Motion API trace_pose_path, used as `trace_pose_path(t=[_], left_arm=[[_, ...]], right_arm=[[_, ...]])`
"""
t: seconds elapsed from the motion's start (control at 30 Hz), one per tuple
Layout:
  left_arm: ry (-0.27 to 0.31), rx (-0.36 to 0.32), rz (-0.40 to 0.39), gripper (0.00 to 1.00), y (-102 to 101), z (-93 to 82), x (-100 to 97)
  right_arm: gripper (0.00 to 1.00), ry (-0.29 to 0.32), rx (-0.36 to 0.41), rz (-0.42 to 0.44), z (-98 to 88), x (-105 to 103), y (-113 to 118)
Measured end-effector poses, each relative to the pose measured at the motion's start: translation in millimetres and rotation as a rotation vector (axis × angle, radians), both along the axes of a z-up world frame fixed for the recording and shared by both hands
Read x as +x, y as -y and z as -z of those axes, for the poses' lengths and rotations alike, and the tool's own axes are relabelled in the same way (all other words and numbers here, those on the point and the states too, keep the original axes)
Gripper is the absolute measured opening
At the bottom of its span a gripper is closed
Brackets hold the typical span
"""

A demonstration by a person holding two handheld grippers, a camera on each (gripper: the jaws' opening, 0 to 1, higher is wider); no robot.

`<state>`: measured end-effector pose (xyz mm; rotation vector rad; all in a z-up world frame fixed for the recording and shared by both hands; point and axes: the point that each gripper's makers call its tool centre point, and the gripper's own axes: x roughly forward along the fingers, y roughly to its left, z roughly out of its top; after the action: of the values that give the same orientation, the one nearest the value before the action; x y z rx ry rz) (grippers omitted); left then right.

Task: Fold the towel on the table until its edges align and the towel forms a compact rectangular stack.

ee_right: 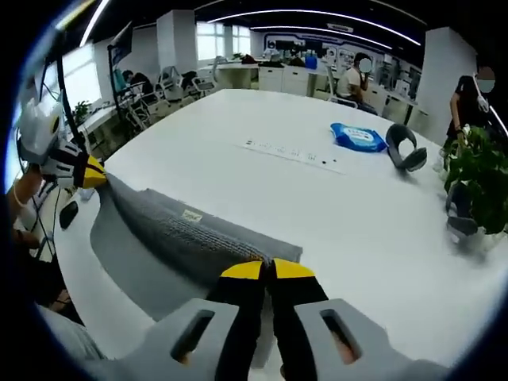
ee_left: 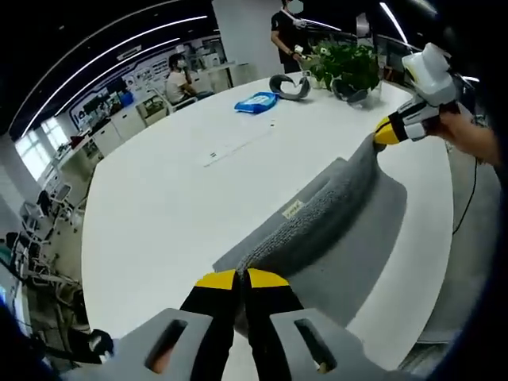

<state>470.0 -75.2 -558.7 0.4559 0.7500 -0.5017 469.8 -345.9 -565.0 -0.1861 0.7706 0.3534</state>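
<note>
Right at my yellow fingertips, the left gripper (ee_left: 241, 279) is clamped on one corner of the grey towel (ee_left: 333, 214), and my right gripper (ee_right: 267, 271) pinches the opposite corner. Between them the towel is pulled up into a taut ridge over the white table (ee_left: 175, 198). Farther off sit a blue packet (ee_right: 359, 136), a potted plant (ee_left: 347, 65), and some seated people.

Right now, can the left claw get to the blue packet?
Probably not. The left claw is shut on the towel, and the blue packet lies far across the table, well beyond the towel.
</note>
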Motion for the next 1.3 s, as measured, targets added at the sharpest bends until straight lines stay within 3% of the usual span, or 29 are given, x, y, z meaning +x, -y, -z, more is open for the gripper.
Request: trace_pose_path(t=[0.23,0.37,0.53,0.73,0.83,1.1,1.2,1.3], left_arm=[[-0.008,0.005,-0.042,0.04,-1.6,23.8,15.7],[0.045,0.031,-0.057,0.04,-1.3,33.1,28.0],[0.042,0.035,-0.091,0.04,-1.4,46.4,36.3],[0.051,0.024,-0.101,0.07,-4.8,51.6,40.4],[0.086,0.032,-0.122,0.07,-11.3,50.7,43.8],[0.084,-0.01,-0.125,0.07,-14.9,43.3,41.3],[0.068,-0.05,-0.067,0.06,-3.9,41.3,36.0],[0.071,-0.039,0.0,0.04,5.2,38.5,28.0]], right_arm=[[0.01,-0.018,-0.076,-0.006,24.8,17.0,-0.4],[0.01,-0.032,-0.094,0.017,40.0,22.6,2.4],[0.02,-0.032,-0.115,0.039,49.6,28.4,5.4],[0.02,-0.008,-0.128,0.043,52.4,35.8,5.9],[0.03,0.002,-0.134,0.039,53.1,36.9,6.0],[0.04,0.078,-0.102,0.048,36.2,37.0,6.1],[0.03,0.086,-0.074,0.079,30.1,31.0,10.8],[0.01,0.088,-0.054,0.104,25.7,20.6,14.1]])
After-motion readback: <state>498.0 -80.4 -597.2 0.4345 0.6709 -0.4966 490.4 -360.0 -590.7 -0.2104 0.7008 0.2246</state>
